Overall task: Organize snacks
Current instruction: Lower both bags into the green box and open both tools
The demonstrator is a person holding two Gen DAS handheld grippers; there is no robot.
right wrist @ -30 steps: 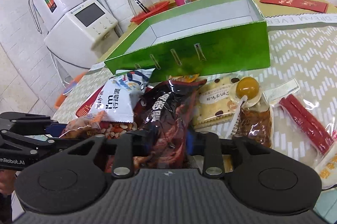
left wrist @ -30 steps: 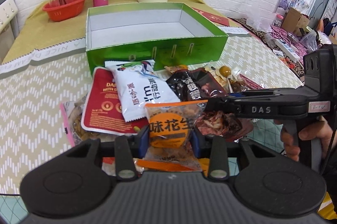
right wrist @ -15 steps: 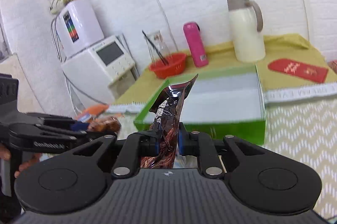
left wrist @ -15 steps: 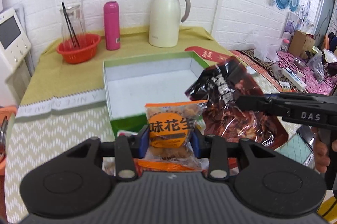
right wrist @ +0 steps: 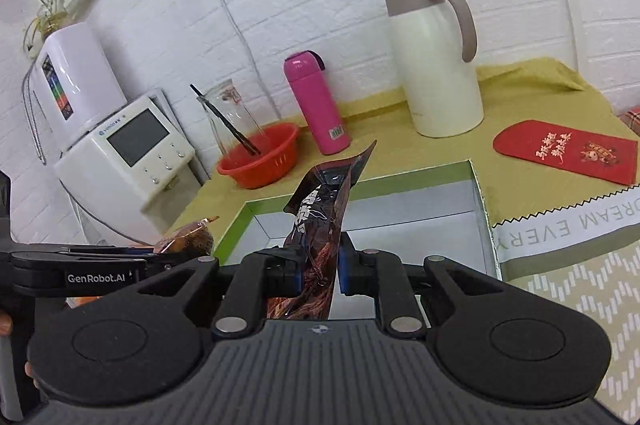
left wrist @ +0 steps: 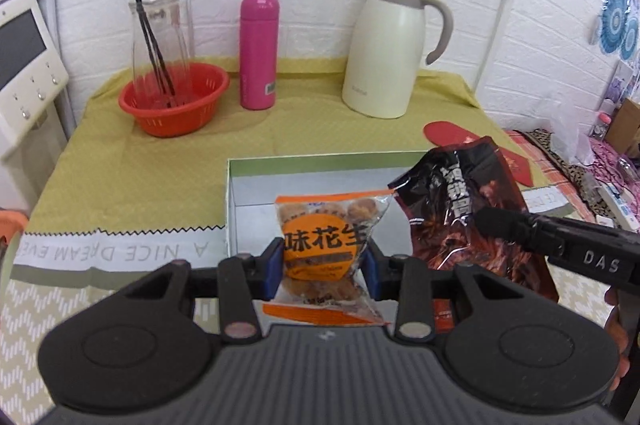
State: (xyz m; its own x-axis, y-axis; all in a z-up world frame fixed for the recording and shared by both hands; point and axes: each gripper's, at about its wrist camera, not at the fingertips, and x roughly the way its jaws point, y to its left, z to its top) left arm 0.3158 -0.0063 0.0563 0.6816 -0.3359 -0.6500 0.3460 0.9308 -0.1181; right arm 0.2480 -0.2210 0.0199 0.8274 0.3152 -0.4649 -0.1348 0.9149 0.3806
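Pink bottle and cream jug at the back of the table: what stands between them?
Nothing: in the left wrist view only bare yellow-green cloth lies between the pink bottle and the cream jug.

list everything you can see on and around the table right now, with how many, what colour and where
Peanut snack packet: one, orange, clamped in the left hand-held gripper over the box.
Dark snack bag: one, dark red-brown, clamped in the right hand-held gripper over the box.
Box: one, green rim, white inside, open, mid-table.
Thermal jug: one, cream, back of table.
Bottle: one, pink, left of the jug.
Basket: one, red-orange, back left.
Glass pitcher: one, clear, in the basket, dark sticks inside.
Envelope: one, red, right of the box.
Appliance with screen: one, white, left of the table.
Left hand-held gripper: black, shut.
Right hand-held gripper: black, shut.
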